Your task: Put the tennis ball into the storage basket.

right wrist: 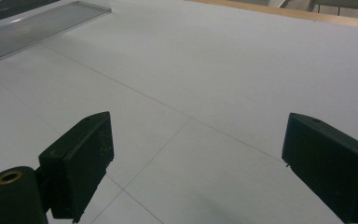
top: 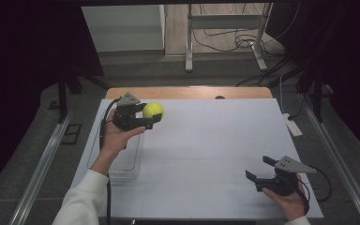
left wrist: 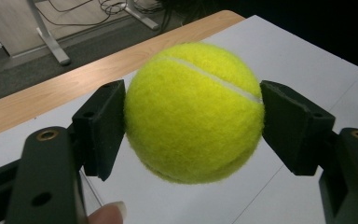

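Over the white table sheet (top: 201, 154), beside the clear plastic tray (top: 122, 164), the left gripper (top: 151, 117) is clamping a yellow tennis ball (left wrist: 193, 112) in mid-air, carrying it. Next, probably lowering it tray-ward. The right gripper (top: 258, 169) is waiting, jaws wide, empty.

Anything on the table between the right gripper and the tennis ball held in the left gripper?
Nothing: in the high view only bare white table surface lies between the right gripper and the tennis ball.
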The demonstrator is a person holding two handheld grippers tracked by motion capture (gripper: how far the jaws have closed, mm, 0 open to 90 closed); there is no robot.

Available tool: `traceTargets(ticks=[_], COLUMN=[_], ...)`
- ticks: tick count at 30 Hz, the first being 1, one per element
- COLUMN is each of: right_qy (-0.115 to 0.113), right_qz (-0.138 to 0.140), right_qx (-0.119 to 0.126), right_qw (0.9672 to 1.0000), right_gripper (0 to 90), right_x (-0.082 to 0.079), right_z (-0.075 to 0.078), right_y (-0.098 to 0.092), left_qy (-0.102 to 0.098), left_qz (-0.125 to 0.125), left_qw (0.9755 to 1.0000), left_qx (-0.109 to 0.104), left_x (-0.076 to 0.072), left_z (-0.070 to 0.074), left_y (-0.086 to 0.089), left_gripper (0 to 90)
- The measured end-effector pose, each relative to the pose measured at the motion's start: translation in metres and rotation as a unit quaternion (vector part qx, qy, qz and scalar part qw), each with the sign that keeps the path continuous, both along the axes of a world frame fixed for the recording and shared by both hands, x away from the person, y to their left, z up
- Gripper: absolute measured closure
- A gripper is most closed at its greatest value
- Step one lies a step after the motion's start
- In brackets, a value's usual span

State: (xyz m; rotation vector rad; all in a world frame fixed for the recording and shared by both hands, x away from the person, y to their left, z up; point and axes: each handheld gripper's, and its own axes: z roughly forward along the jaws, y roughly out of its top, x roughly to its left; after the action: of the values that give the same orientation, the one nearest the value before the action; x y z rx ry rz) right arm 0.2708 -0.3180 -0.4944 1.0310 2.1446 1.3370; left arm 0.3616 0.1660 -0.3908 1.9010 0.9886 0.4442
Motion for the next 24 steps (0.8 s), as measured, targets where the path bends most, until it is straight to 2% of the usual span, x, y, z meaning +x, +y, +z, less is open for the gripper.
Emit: traceTargets(ticks=[24], right_qy=[0.001], right_qz=[0.000], right_qx=[-0.001], right_qw=[1.0000], right_gripper=[9.2], right_x=[0.000], right_z=[0.000], right_y=[0.001], left_qy=[-0.007], left_qz=[0.028], left_qw=[0.9996], left_qx=[-0.001], left_x=[-0.002], left_z=[0.001], left_y=[0.019], left_gripper=[27.3])
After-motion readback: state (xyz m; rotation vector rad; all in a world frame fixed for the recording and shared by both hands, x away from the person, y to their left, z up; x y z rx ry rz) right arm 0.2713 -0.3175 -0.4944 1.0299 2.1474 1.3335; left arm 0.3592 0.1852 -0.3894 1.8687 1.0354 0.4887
